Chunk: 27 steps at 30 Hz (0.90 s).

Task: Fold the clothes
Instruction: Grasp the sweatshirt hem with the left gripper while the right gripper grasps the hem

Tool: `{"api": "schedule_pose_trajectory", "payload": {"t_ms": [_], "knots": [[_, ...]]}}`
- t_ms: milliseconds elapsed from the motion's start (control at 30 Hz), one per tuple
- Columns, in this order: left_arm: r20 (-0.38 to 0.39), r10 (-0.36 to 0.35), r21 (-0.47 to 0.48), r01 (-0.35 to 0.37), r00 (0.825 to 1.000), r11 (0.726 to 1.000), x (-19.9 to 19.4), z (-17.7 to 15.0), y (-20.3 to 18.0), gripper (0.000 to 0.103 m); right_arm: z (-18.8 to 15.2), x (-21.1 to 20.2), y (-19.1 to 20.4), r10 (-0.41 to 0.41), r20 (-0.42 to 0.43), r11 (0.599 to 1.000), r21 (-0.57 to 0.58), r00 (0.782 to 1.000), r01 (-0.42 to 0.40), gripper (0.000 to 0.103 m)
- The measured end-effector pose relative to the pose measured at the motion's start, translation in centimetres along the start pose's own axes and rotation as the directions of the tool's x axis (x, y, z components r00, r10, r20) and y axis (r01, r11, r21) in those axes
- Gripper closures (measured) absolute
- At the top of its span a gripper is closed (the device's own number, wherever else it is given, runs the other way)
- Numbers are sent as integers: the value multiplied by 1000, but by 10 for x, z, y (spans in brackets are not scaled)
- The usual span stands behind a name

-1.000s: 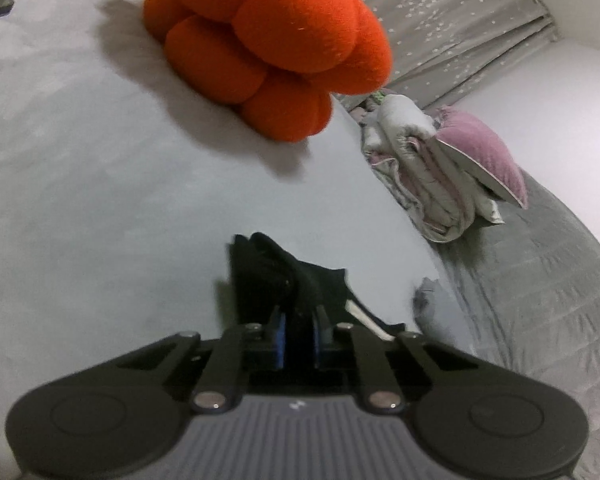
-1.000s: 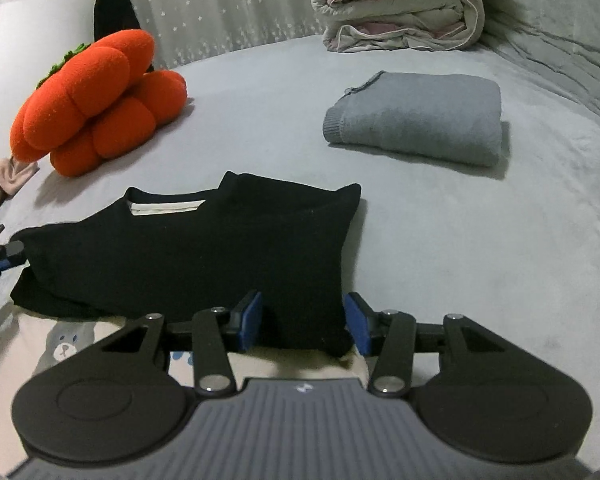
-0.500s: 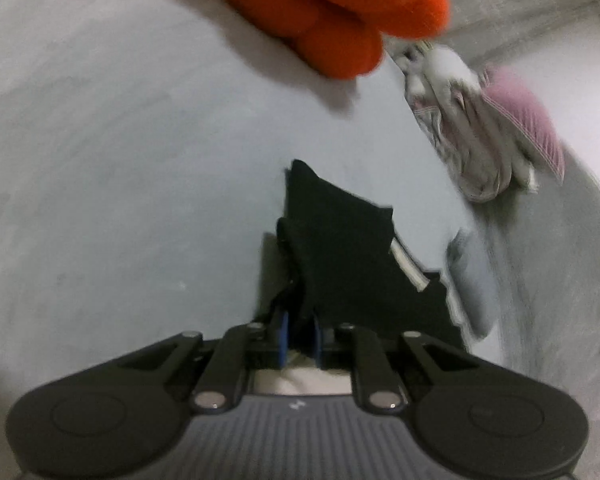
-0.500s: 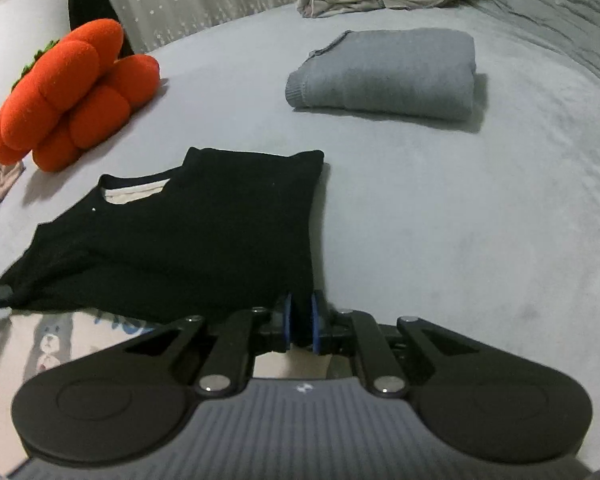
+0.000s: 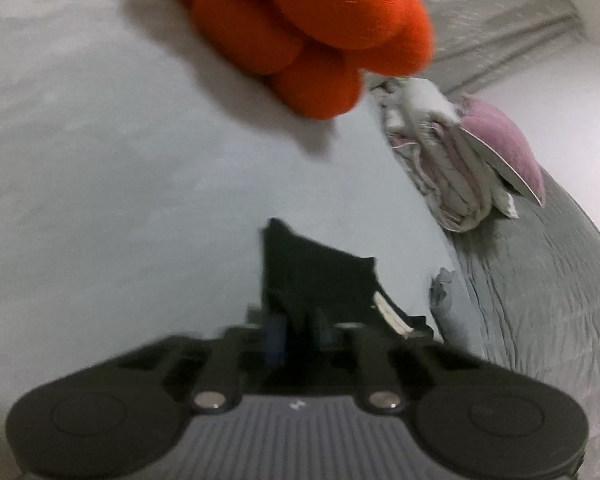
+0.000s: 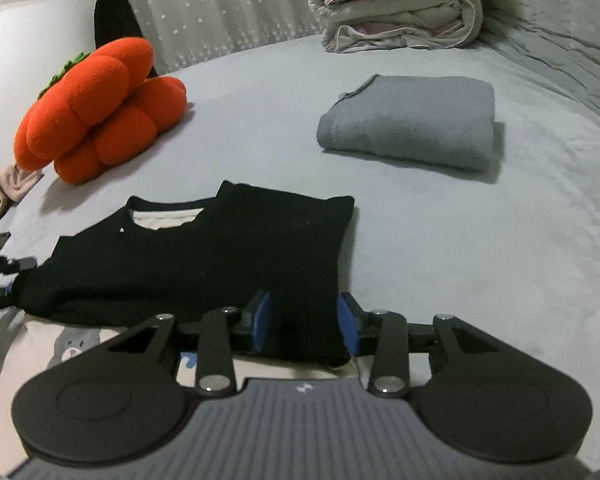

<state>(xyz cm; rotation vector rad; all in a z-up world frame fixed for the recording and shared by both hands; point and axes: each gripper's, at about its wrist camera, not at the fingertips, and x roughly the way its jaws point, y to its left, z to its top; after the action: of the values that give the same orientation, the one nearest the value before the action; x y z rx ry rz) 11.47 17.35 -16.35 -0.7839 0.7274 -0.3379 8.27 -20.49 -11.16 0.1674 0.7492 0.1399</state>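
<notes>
A black top (image 6: 204,256) with a cream inner collar lies folded on the grey bed; below it a cream part with a bear print (image 6: 74,346) shows. My right gripper (image 6: 304,328) is open, its blue pads either side of the top's near right corner. In the left wrist view the black top (image 5: 316,280) lies ahead. My left gripper (image 5: 298,334) has its pads slightly apart with black cloth between them; the view is blurred. The left gripper's fingertips (image 6: 4,276) also show at the top's left edge in the right wrist view.
An orange pumpkin plush (image 6: 96,112) sits at the back left. A folded grey sweater (image 6: 412,124) lies at the back right. A rolled quilt (image 6: 400,4) is behind it. A beige cloth (image 6: 0,188) lies at the far left.
My right gripper, shut on the top's corner half a second ago, has opened. My left gripper's pads have parted a little and its view has swung.
</notes>
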Motion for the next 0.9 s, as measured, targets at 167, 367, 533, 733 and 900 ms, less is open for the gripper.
{"api": "schedule_pose_trajectory", "payload": {"t_ms": [167,367,533,733,900], "knots": [[132,33,98,-46,991,994,-9,2,-14,92,2,0,-3,-9,41,1000,-8,999,9,62],[74,153,9,-154,985,988,-11,9,-6,67,4,-7,12,63,74,997,-55,995,-59,62],[8,110,11,-110,994,994,-17,7,-14,62,-1,-14,45,207,59,957,-222,977,-189,62],[-46,113,39,-111,993,993,-16,-5,-10,65,-21,5,86,230,-29,866,-450,973,-219,62],[-77,124,82,-118,989,990,-11,-9,-12,90,-38,23,105,144,-22,786,-605,989,-128,80]]}}
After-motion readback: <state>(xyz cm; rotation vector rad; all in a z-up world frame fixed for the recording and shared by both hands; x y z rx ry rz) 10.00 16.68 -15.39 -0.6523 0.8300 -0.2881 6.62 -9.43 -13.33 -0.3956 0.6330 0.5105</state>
